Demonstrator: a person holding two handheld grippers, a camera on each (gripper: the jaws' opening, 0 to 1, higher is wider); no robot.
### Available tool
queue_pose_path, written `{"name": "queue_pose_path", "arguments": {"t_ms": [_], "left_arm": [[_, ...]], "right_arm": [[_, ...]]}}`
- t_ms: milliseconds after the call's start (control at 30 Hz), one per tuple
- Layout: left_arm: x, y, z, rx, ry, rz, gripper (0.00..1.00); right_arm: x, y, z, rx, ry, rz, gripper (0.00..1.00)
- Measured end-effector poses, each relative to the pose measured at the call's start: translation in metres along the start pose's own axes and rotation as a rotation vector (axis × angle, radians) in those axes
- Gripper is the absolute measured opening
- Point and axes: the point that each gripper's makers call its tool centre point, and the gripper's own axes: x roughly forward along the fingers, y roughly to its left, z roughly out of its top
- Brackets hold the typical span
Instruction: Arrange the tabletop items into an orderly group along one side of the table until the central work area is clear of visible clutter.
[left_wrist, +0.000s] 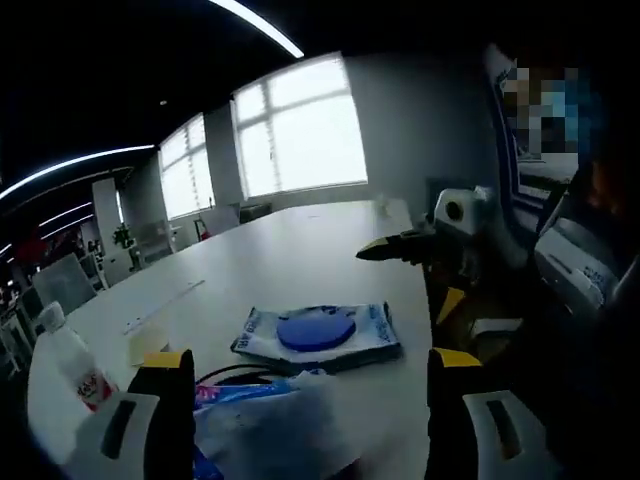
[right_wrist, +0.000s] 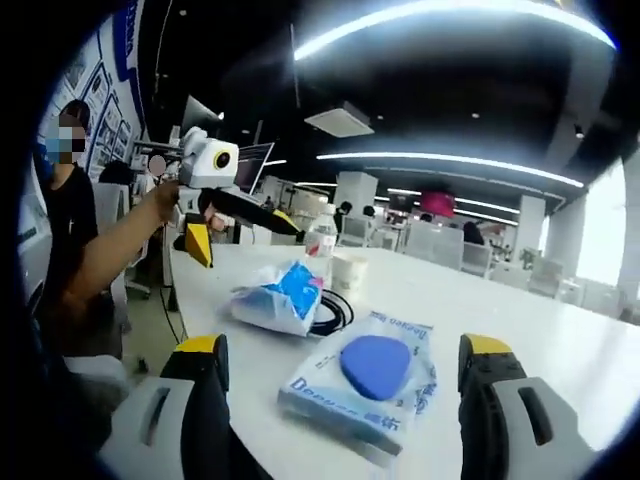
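Nearest the left gripper (left_wrist: 310, 400), whose jaws stand wide and hold nothing, lies a crumpled tissue pack (left_wrist: 262, 420); beyond it a flat blue-oval packet (left_wrist: 318, 335) rests on the white table (left_wrist: 300, 250). Left stands a bottle (left_wrist: 75, 362). Right gripper (right_wrist: 345, 395) gapes wide, empty, near that packet (right_wrist: 370, 380).

On the tabletop (right_wrist: 520, 330), seen in the right gripper view, the wipes pack (right_wrist: 365, 385) lies nearest, the crumpled bag (right_wrist: 278, 297) and cable (right_wrist: 333, 312) behind it, then cup (right_wrist: 349, 270) and bottle (right_wrist: 320, 240).
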Motion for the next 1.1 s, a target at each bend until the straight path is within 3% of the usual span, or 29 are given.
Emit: {"name": "queue_pose_path", "arguments": {"t_ms": [433, 1100], "left_arm": [[0.03, 0.001, 0.007, 0.113, 0.114, -0.112, 0.89], [0.058, 0.007, 0.01, 0.133, 0.173, -0.148, 0.88]], "right_arm": [[-0.001, 0.005, -0.011, -0.006, 0.045, -0.029, 0.82], [-0.013, -0.01, -0.027, 0.032, 0.084, -0.068, 0.7]]}}
